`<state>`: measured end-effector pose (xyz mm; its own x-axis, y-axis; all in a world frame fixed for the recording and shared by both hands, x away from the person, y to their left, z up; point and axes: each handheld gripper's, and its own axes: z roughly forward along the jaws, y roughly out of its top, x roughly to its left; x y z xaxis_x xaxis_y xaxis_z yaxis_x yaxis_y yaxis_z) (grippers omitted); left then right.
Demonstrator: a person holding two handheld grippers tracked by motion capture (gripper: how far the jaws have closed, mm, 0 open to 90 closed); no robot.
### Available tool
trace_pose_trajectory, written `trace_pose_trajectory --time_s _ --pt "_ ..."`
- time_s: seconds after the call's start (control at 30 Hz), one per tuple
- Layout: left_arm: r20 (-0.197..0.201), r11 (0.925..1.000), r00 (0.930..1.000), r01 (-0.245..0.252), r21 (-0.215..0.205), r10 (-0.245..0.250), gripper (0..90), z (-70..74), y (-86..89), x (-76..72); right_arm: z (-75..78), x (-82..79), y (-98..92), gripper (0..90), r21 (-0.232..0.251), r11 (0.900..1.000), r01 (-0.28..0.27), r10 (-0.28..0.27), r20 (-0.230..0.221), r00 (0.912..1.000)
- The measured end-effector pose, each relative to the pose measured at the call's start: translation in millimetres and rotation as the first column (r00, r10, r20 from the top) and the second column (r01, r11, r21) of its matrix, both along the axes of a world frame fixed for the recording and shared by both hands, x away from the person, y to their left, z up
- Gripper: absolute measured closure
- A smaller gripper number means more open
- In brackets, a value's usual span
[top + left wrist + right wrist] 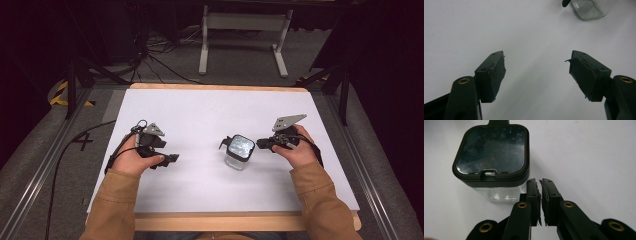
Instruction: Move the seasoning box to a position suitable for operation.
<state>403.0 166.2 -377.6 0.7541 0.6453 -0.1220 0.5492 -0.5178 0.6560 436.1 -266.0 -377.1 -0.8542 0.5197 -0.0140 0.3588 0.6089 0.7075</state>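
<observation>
Glass jar (239, 152) upright on white table (200, 115), black lid up; right gripper (539, 185) jaws pressed together beside it, left gripper (536, 67) jaws spread.

Obstacle: jar (239, 152), alone on surface (200, 115), right of centre | Right gripper (539, 182): just beside jar, jaws nearly together | Left gripper (537, 67): well apart from jar, bare surface between its spread jaws
</observation>
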Motion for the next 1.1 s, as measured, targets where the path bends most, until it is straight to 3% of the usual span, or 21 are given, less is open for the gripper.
trace_pose_trajectory --time_s 0.27,0.43,0.57,0.87,1.0,1.1 --pt "0.015 0.9999 0.9998 0.012 -0.001 -0.012 29.2 2.6 -3.1 -2.0 -2.3 1.0 1.9 87.0 0.019 1.0 0.003 -0.003 0.02 0.9998" --pt "0.024 0.9999 0.9996 0.014 -0.01 -0.014 29.4 5.4 -4.1 -4.0 -8.2 3.7 2.2 89.2 0.098 0.995 0.024 -0.027 0.023 0.9994" --pt "0.035 0.9997 0.9992 0.018 -0.015 -0.017 29.4 7.5 -4.6 -5.4 -10.5 4.3 4.9 89.4 0.108 0.994 0.012 -0.014 0.017 0.9998" --pt "0.031 0.9997 0.9993 0.023 -0.012 -0.022 29.4 6.6 -6.7 -5.1 -16.6 6.0 5.6 89.7 0.086 0.996 0.003 -0.003 -0.005 1.0" --pt "0.028 0.9996 0.9993 0.026 -0.009 -0.026 29.4 6.5 -7.3 -4.3 -17.5 4.4 8.9 89.7 0.077 0.997 -0.026 0.027 -0.018 0.9995" --pt "0.033 0.9994 0.9989 0.033 -0.009 -0.032 29.4 7.4 -8.2 -3.3 -17.1 -0.2 15.0 89.8 0.027 0.998 -0.058 0.059 -0.027 0.9979"
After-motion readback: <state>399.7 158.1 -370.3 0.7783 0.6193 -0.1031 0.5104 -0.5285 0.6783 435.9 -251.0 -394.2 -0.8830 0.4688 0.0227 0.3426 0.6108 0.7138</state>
